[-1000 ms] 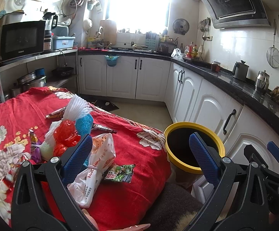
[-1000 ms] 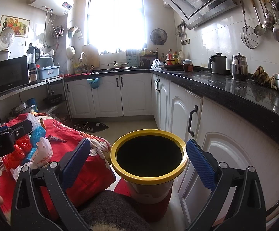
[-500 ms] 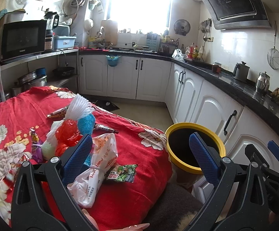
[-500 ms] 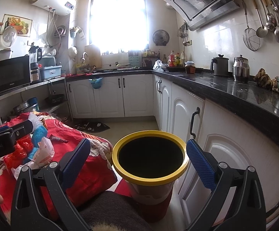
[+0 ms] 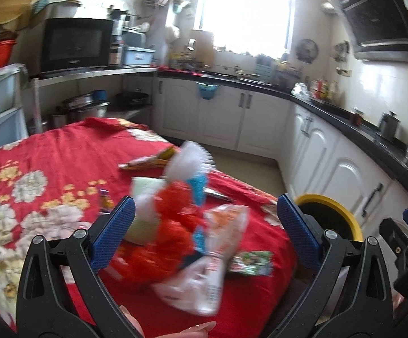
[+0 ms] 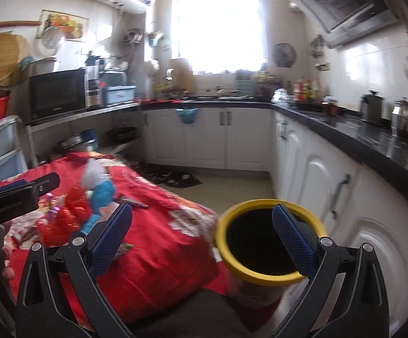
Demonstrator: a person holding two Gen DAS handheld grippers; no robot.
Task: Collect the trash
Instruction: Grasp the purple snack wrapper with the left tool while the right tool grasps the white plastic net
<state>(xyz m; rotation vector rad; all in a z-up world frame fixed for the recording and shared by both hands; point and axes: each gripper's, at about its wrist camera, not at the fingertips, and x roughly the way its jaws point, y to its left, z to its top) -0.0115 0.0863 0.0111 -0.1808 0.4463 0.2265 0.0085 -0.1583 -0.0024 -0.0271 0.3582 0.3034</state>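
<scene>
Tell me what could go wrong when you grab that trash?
The pile is tangled: red netting, white plastic bag, blue bits. The open left gripper might lift only part and spill the rest. The green wrapper lies flat on the red cloth, so the jaws could pinch fabric too. The bin sits below the edge; a drop could miss.

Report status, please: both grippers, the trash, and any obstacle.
Left gripper open, over trash pile. Right gripper open, empty, beside yellow bin. Nothing collected, no obstacle seen.
</scene>
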